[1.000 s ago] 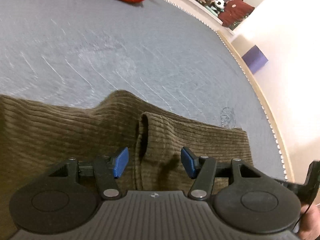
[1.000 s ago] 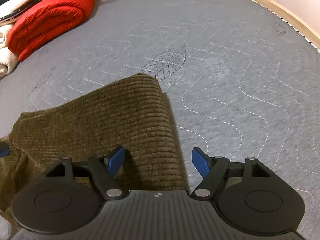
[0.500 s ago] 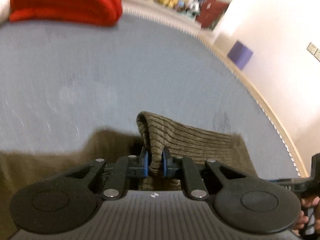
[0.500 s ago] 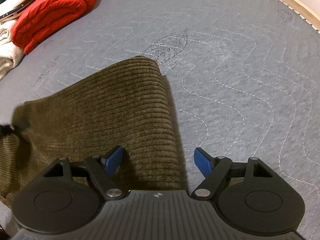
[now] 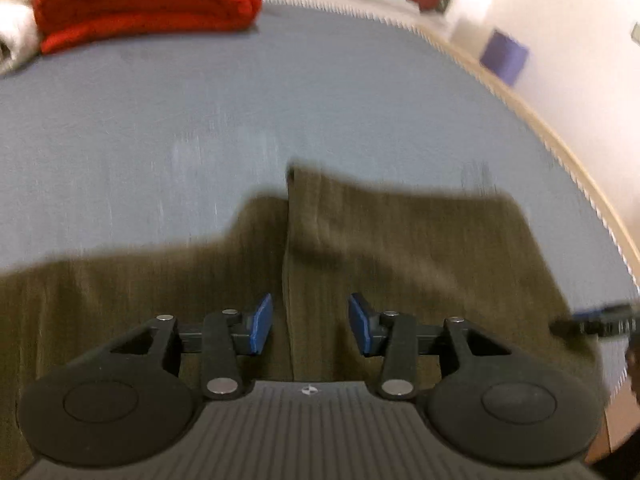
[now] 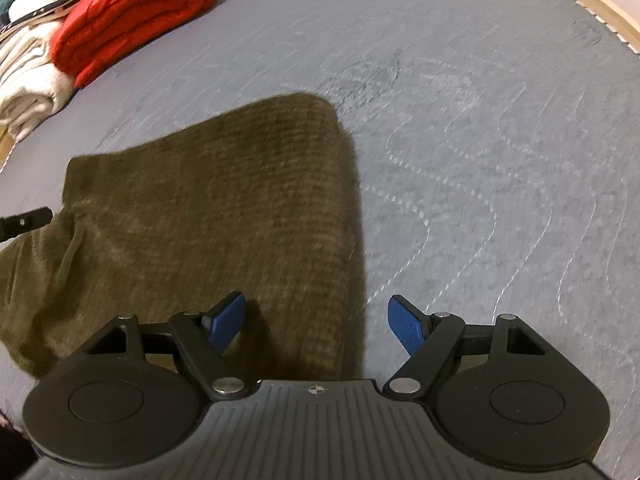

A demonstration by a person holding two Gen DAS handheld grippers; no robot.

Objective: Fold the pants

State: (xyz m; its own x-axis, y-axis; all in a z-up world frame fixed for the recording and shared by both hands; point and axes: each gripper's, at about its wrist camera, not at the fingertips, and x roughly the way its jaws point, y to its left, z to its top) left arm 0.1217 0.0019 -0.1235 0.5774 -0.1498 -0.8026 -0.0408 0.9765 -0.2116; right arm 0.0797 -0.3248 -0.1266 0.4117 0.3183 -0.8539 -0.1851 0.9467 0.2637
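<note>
Olive-brown corduroy pants (image 5: pixel 400 248) lie partly folded on the grey quilted bed (image 5: pixel 200 120). A folded edge runs straight away from my left gripper (image 5: pixel 311 329). Its jaws are opening; the cloth lies under the gap and the blue pads (image 5: pixel 262 328) do not press it. My right gripper (image 6: pixel 316 322) hovers open over the right-hand edge of the pants (image 6: pixel 220 208), one finger above cloth, the other above the bed (image 6: pixel 480 160). The other gripper's tip shows at each view's side edge.
A folded red blanket (image 5: pixel 140 4) lies at the far left of the bed, also seen as the red blanket (image 6: pixel 132 20) beside cream cloth (image 6: pixel 28 88). The bed's wooden rim (image 5: pixel 560 148) curves along the right; a purple box (image 5: pixel 504 56) sits beyond it.
Half a second ago the left gripper was shut on a raised fold of the pants. It has since let go and drawn back, and the fold now lies flat. The right gripper has stayed open.
</note>
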